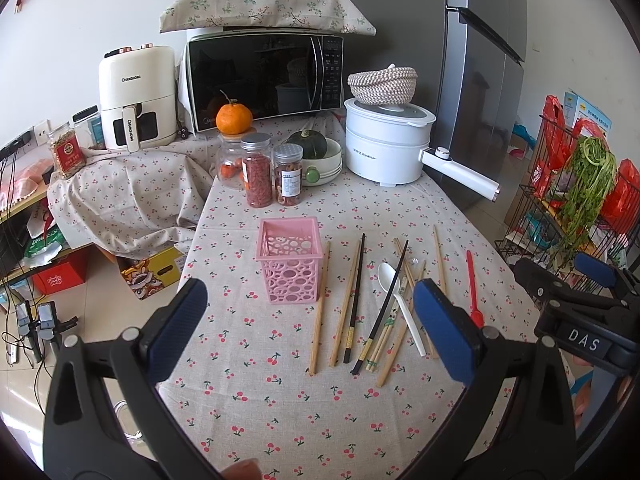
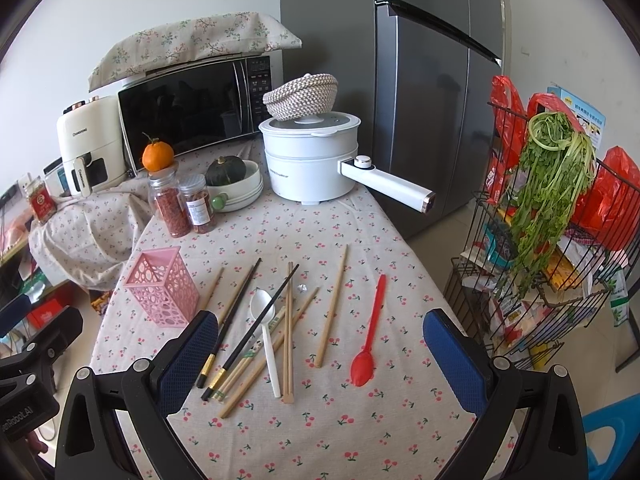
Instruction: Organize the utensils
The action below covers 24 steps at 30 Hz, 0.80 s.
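Observation:
A pink perforated holder [image 1: 289, 266] [image 2: 162, 286] stands empty and upright on the cherry-print tablecloth [image 1: 280, 412]. To its right lie several loose wooden chopsticks [image 1: 321, 307] [image 2: 331, 313], two black chopsticks [image 1: 356, 298] [image 2: 250, 334], a white spoon [image 1: 400, 300] [image 2: 268, 340] and a red spoon [image 1: 473, 288] [image 2: 369, 336]. My left gripper [image 1: 310, 332] is open and empty, held above the near table in front of the holder. My right gripper [image 2: 320, 360] is open and empty above the utensils; it also shows at the right edge of the left wrist view [image 1: 576, 300].
At the back stand jars [image 1: 256, 170], a bowl with a squash [image 1: 316, 156], a white electric pot [image 1: 388, 140] with a long handle, a microwave [image 1: 264, 76] and an air fryer [image 1: 136, 100]. A fridge [image 2: 420, 80] and a wire rack with greens [image 2: 552, 208] stand right.

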Each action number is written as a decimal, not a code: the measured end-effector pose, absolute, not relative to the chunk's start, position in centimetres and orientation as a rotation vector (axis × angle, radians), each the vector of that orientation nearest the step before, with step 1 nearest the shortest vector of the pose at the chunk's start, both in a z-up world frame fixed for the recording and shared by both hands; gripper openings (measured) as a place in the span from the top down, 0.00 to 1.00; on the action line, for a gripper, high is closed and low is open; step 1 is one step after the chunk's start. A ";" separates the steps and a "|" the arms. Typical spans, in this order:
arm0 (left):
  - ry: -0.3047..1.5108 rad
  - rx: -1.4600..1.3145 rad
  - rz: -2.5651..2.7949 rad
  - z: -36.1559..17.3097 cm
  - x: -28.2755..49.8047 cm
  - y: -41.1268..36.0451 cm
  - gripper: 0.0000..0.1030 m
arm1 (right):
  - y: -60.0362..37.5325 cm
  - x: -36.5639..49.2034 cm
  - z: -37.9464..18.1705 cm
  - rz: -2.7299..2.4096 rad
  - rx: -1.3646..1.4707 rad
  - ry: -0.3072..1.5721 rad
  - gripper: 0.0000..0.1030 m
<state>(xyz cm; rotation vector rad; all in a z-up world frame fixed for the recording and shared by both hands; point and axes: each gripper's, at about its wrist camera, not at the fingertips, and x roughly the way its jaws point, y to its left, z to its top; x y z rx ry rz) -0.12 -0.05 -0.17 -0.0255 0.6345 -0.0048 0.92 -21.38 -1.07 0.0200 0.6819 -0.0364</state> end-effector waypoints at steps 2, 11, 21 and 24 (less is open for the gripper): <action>0.633 -0.025 -0.004 -0.2 -0.1 0.0 0.01 | -21.4 0.9 -1.1 -0.037 0.020 0.682 0.00; 0.634 -0.024 -0.005 -0.2 -0.1 0.0 0.01 | -21.4 1.0 -1.0 -0.037 0.019 0.683 0.00; 0.754 -0.023 -0.062 -0.9 2.8 -0.3 0.01 | -22.7 2.9 -1.2 -0.071 0.050 0.732 0.00; 0.789 0.015 -0.085 -0.9 4.1 -0.9 0.01 | -23.6 4.7 -0.9 -0.064 0.095 0.782 0.00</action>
